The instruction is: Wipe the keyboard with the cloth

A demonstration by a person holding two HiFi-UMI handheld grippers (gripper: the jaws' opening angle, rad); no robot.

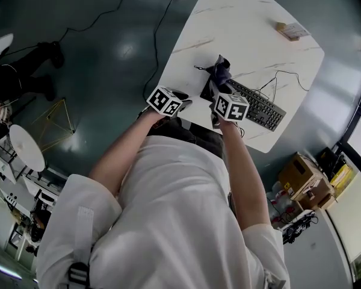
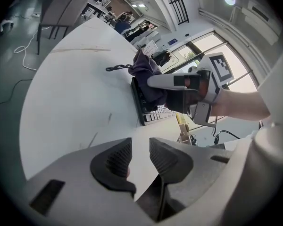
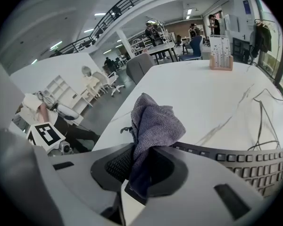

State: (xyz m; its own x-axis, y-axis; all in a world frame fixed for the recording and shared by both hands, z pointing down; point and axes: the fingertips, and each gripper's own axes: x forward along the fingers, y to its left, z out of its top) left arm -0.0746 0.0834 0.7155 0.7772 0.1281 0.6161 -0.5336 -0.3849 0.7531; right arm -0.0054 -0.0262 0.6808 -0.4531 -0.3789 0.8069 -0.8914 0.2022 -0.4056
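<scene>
The cloth is greyish purple; the keyboard is black. The desk is white, with faint grey-brown veins like marble. The floor is dark teal. The fingers are black, ribbed, on pale grey bodies.

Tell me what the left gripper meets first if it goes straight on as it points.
The left gripper would likely meet the bare table, short of the keyboard; depth is unclear.

A white marble table fills the upper right, a small wooden holder near its top edge; cardboard boxes sit lower right.
</scene>
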